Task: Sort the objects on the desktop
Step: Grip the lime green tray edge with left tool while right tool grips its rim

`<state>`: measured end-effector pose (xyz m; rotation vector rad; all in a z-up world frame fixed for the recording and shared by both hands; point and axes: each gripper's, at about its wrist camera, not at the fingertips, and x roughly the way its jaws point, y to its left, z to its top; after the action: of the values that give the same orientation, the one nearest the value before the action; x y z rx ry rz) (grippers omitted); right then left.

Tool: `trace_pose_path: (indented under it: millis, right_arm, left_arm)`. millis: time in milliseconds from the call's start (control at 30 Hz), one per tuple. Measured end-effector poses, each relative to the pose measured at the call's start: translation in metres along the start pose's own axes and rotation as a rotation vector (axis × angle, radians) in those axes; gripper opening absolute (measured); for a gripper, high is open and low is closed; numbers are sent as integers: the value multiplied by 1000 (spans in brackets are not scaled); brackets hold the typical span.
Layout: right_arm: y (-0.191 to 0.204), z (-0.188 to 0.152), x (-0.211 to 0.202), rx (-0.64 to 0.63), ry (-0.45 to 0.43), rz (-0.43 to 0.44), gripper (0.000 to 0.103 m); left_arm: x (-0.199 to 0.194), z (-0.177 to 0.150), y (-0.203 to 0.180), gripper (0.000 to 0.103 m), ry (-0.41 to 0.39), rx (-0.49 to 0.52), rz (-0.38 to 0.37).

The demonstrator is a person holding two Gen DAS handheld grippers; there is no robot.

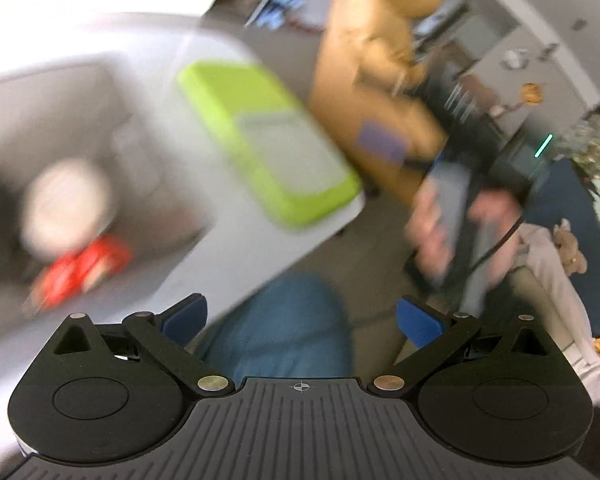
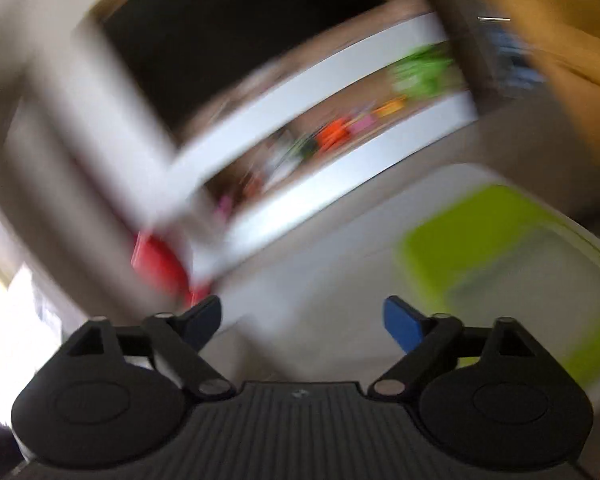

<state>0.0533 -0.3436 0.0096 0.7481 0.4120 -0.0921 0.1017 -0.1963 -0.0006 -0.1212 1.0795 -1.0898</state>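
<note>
Both views are badly motion-blurred. My left gripper [image 1: 300,320] is open and empty, off the near edge of a white table [image 1: 228,216]. On the table lies a lime-green tray [image 1: 268,140] with a pale inner panel. A grey bin [image 1: 100,92] to the left holds a white round thing [image 1: 66,208] and a red item [image 1: 80,272]. My right gripper [image 2: 302,322] is open and empty above the white table [image 2: 340,248], with the green tray [image 2: 512,264] to its right. A red item [image 2: 160,264] shows at the left. The other gripper [image 1: 452,200] appears in a hand at the right.
A person in a tan jacket [image 1: 376,60] stands beyond the table. A blue-jeaned knee [image 1: 288,328] is below my left gripper. White shelves [image 2: 300,168] with small colourful items and a dark screen [image 2: 220,40] stand behind the table.
</note>
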Motion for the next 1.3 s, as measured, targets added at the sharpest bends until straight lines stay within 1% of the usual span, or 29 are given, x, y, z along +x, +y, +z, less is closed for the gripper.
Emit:
trace_pose_path:
  millis: [67,100,133,167,200,233,300,333,400,467,533,633,667,700,833,867,933,967,1000,1033,1067,1133,1167,1200,1233,1300]
  right_arm:
    - [-68,-16,-6,223,-44,-26,91]
    - [-94,-25,-4,317,-34,-21,89]
    - [-117,-34,-2,395,-20,-11,86]
    - [-134,-42,-1,448,-13,-9,86]
    - [-148,-49,-1,478,-26,-24,86]
    - [-159,-54,-2,493,-58,-55,86]
    - [-177,-66,-3,505,-138,-114,86]
    - [-187,-69,-4,521,-166,-126,88]
    - [-203,-76,-2,563,-173,-93,89]
    - [-220,-83,2,605,-169,-49,89]
    - [-234,-89,7,633,-175,-36,89]
    - [-253,-97,7,653,-193,-33,90]
    - [-262,-100,9,650,-193,-28,90]
    - [-265,-100,10,643,-189,-24,90]
    - [-264,-102,6,649,-190,20,90]
    - [-264,-103,5,655,-202,15,90]
    - [-264,-102,1,645,-231,-21,90]
    - [-265,-102,-1,630,-243,-54,90]
    - [-266,-102,-4,615,-250,-89,90]
    - [-266,-101,-8,603,-255,-117,90]
    - [-265,-100,-11,598,-259,-132,90]
    - [-268,-102,-16,606,-263,-130,90]
    - [-268,-106,-19,611,-266,-126,90]
    - [-269,-108,-22,616,-268,-126,90]
    - [-271,-109,-22,619,-267,-134,90]
    - [-272,-112,-22,623,-268,-158,90]
  left_arm:
    - [36,21,-16,103,1,44,-25]
    - [58,32,-20,103,19,49,-32]
    - [82,43,-22,103,47,37,-33]
    - [104,51,-21,103,74,17,-27]
    - [125,57,-20,103,94,-2,-18]
    - [146,63,-19,103,113,-21,-10]
    - [176,70,-14,103,109,-37,9]
    - [188,72,-11,103,105,-44,15]
    - [209,76,-2,103,100,-67,18]
    - [226,76,11,103,107,-123,23]
    - [240,73,25,103,118,-188,40]
    - [255,69,41,103,126,-261,37]
    - [256,69,42,103,103,-263,22]
    - [258,70,42,103,91,-261,23]
    - [267,74,31,102,103,-234,50]
    - [269,75,28,96,106,-227,57]
    - [274,77,23,65,112,-213,71]
    - [276,77,20,50,115,-206,78]
    - [279,78,17,44,118,-200,85]
    - [283,76,20,41,145,-234,46]
    - [286,75,24,34,163,-269,25]
    - [292,68,25,15,204,-288,7]
    - [294,64,25,0,232,-289,4]
    - [298,60,26,3,259,-298,-2]
    - [299,52,27,3,282,-319,-33]
    - [298,46,26,3,298,-328,-53]
